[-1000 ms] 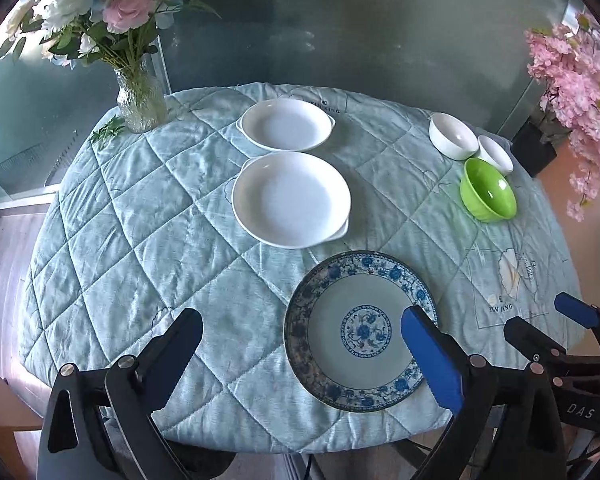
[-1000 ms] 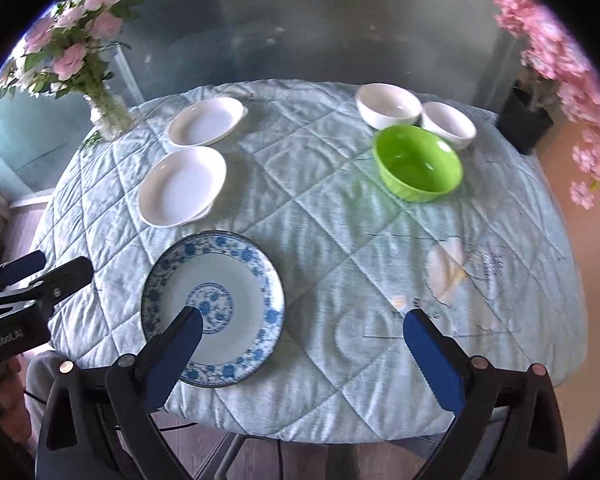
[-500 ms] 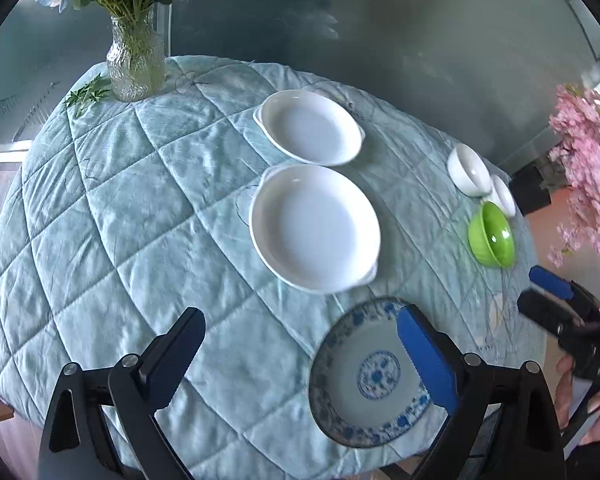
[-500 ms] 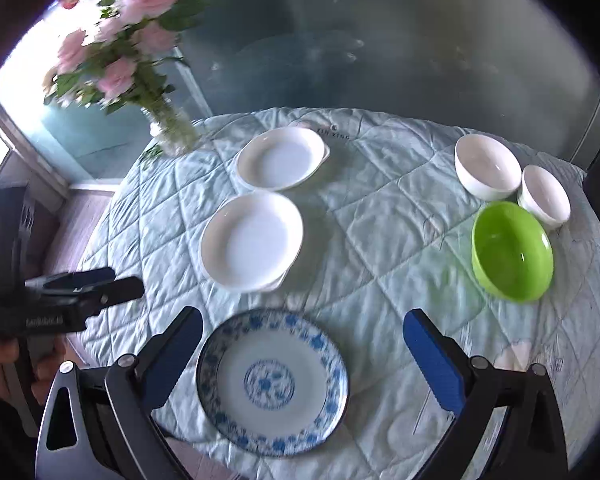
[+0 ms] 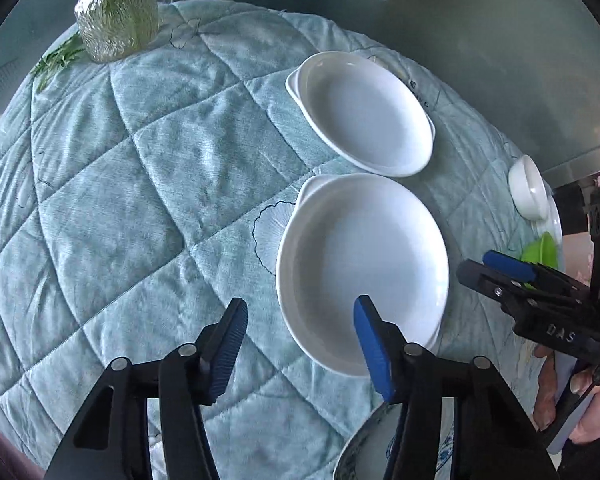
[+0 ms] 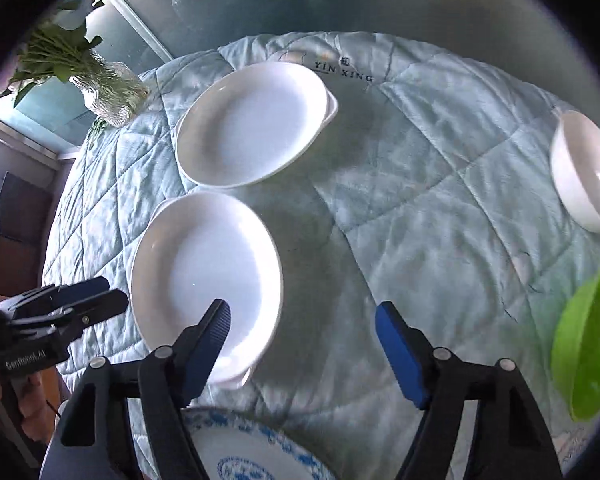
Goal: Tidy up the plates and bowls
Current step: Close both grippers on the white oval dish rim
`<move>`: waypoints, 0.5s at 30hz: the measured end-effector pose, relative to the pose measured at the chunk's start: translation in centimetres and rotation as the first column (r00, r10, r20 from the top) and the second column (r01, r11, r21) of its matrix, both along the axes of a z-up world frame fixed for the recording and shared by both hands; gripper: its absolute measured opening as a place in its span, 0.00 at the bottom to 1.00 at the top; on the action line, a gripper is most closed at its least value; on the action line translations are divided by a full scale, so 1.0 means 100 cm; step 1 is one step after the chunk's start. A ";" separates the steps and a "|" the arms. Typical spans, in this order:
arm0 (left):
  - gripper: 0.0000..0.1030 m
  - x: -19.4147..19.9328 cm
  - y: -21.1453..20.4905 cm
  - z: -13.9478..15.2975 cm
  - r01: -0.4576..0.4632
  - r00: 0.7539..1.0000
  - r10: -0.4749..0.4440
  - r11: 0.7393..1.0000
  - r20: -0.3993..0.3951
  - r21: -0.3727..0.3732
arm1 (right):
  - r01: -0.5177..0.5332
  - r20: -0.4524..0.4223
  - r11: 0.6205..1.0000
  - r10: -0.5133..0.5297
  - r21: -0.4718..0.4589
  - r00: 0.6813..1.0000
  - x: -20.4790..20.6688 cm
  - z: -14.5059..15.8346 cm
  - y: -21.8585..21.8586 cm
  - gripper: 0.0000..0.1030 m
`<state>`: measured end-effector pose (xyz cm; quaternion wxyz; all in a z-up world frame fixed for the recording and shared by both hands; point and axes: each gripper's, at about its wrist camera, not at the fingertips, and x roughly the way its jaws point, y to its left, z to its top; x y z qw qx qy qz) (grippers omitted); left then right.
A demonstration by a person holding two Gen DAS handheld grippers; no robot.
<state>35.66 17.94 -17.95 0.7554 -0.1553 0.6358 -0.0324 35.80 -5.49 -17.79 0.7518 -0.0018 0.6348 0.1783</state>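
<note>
Both claws tipped steeply down over the quilted, pale-blue-covered table.

Left claw: jaws part-way apart, just been closing, nothing between the pads. Left finger sits over bare quilt; right finger overlaps the near rim of the nearer white plate. Whether it touches the rim cannot be told. In the right wrist view the same claw enters from the left edge, level with that plate's left rim, a hand partly visible below it.

Right claw: jaws also part-way apart, just been closing, empty. Its left finger overlaps the nearer white plate's near edge; its right finger hangs over open quilt. From the left wrist view this claw comes in from the right, with the holding hand below it.

Plates: farther white plate lies just behind the nearer one, the rims close together. Blue-patterned plate sits at the near edge, under both claws, mostly cut off.

Bowls, well apart to the right: white bowl, green bowl.

Glass vase with green stems at the far left edge.
</note>
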 end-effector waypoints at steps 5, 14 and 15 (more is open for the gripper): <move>0.36 0.008 0.001 -0.015 -0.012 0.999 0.011 1.000 -0.031 -0.029 | -0.029 -0.011 0.999 0.029 0.014 1.000 0.019 -0.005 0.018 0.53; 0.08 0.012 0.000 -0.035 -0.010 0.998 0.007 0.999 -0.059 -0.044 | -0.030 -0.078 0.999 0.026 -0.045 0.997 0.030 -0.027 0.036 0.10; 0.05 0.013 0.001 -0.037 -0.013 0.998 0.010 0.999 -0.063 -0.052 | -0.008 -0.092 0.999 0.005 -0.034 0.996 0.031 -0.030 0.033 0.10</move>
